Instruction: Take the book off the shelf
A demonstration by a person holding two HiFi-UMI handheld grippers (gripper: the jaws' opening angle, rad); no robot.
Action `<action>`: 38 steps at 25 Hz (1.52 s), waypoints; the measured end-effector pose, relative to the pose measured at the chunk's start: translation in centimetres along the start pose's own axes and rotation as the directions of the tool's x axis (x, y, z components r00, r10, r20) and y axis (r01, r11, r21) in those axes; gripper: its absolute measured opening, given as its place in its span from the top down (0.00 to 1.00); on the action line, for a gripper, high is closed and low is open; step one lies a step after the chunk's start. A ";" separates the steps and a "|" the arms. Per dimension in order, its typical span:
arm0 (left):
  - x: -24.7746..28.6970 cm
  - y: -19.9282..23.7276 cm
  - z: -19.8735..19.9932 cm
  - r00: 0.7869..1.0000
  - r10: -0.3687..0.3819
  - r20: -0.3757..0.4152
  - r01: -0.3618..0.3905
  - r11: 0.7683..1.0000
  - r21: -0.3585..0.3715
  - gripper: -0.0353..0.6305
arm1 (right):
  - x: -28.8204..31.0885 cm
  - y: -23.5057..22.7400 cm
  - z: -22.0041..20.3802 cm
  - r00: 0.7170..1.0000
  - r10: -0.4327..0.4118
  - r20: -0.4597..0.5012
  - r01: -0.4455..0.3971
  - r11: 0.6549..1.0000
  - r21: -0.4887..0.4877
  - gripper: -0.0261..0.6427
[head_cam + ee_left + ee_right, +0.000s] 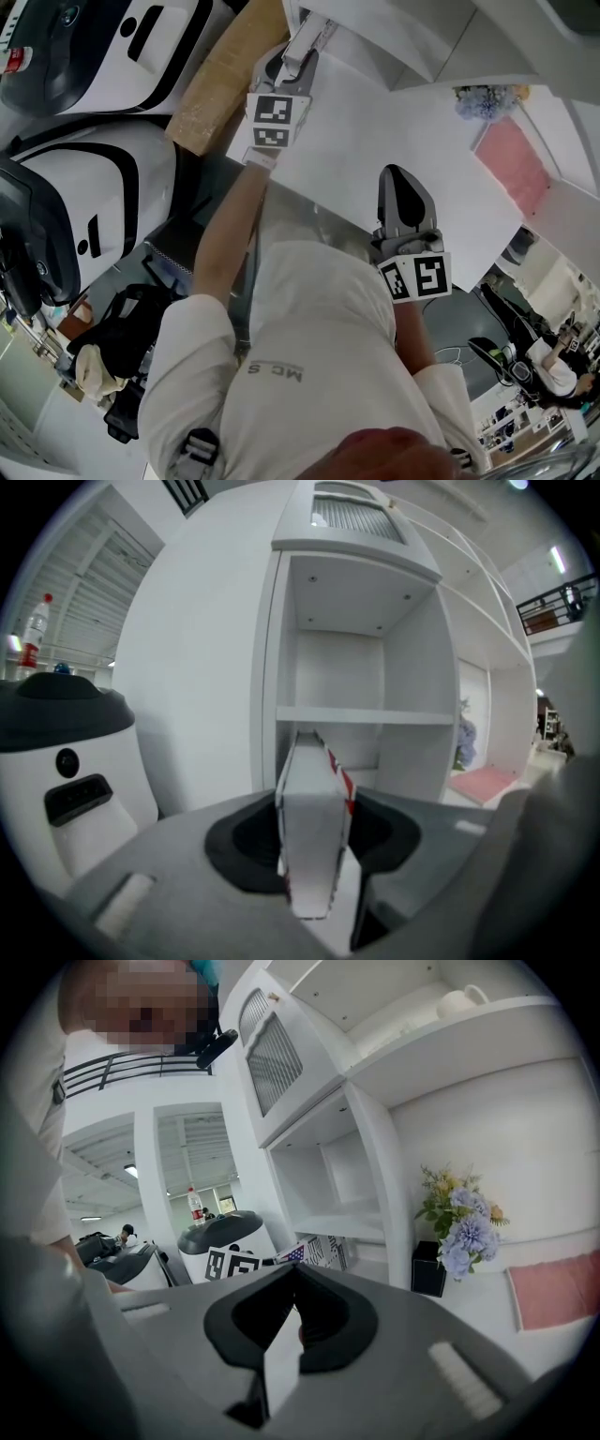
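Observation:
My left gripper (314,794) is shut on the book (314,836), a thin white volume with red marks, seen edge-on between the jaws. The book is held upright just in front of the white shelf unit (356,714), whose compartments behind it look empty. In the head view the left gripper (300,47) reaches forward at the top of the frame. The right gripper view shows the same book (317,1252) beside the left gripper's marker cube (234,1265). My right gripper (401,178) hangs over the white counter (375,131), shut and holding nothing.
A pink mat (514,164) and a vase of blue flowers (487,98) sit on the counter to the right. A cardboard box (225,80) and white-and-black machines (94,206) stand on the left. A white cup (464,999) sits on an upper shelf.

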State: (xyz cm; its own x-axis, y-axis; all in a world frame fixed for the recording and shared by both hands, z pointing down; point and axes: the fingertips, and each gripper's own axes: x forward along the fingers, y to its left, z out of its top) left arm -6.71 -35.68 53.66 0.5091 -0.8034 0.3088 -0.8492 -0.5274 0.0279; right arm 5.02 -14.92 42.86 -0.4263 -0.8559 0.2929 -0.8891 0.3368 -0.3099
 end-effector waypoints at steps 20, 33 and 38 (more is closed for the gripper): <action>-8.8 -6.2 1.3 1.000 0.009 -0.023 -0.009 1.000 -0.022 0.70 | -6.5 -1.1 2.6 0.997 0.035 0.074 -0.032 0.998 -0.045 0.96; -14.9 -10.8 0.9 0.998 0.022 -0.063 -0.022 1.000 -0.005 0.70 | -11.2 -1.7 2.9 0.993 0.051 0.111 -0.042 0.996 -0.076 0.96; -17.1 -12.0 0.7 0.997 0.025 -0.079 -0.026 1.000 -0.003 0.70 | -12.3 -1.7 2.8 0.992 0.057 0.114 -0.048 0.995 -0.083 0.96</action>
State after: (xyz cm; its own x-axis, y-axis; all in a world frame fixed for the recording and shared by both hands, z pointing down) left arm -5.15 -15.81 47.35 0.4749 -0.7923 0.3831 -0.8623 -0.5058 0.0228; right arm 12.25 -6.00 37.28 -0.4548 -0.8743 0.1695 -0.8783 0.4089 -0.2476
